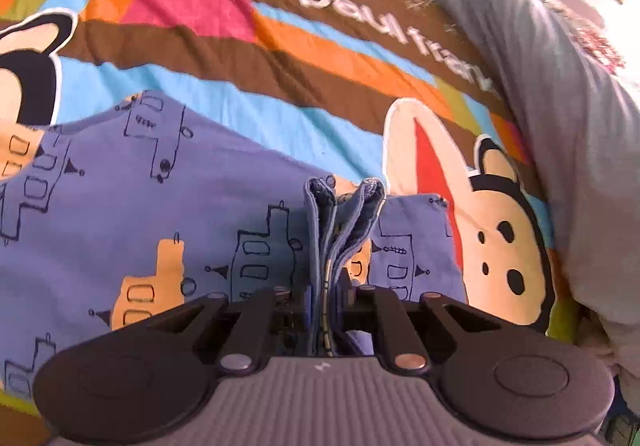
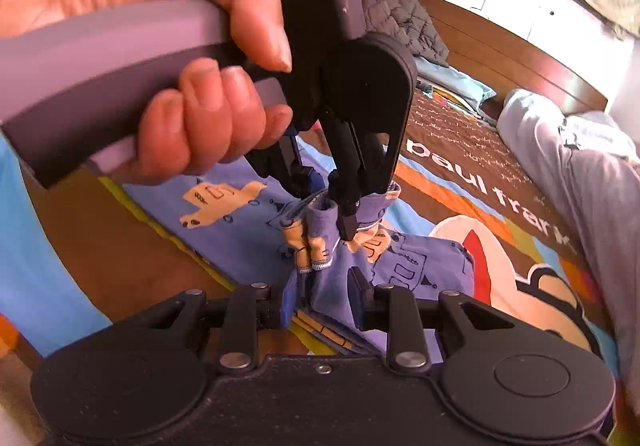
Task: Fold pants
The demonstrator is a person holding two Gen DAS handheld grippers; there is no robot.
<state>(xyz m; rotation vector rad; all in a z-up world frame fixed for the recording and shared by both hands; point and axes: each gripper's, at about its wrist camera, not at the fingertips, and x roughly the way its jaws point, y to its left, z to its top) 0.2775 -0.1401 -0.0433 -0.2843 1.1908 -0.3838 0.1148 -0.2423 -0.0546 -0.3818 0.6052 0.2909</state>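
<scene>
Right gripper (image 2: 324,306) sits nearest, jaws partly parted with purple fabric of the printed pants (image 2: 240,230) running between them, pads not clearly pressing; just beyond it the left gripper (image 2: 320,206), held in a hand (image 2: 168,86), is nearly closed, pinching a bunched cuff or hem edge. Left wrist view shows the same: left gripper (image 1: 328,310) clamped tight on several stacked layers of the pants (image 1: 120,214). Pants lie on the cartoon bedspread (image 1: 280,58), apparently doubled over once; fold looks mid-way, edges still need laying flat and likely another fold.
</scene>
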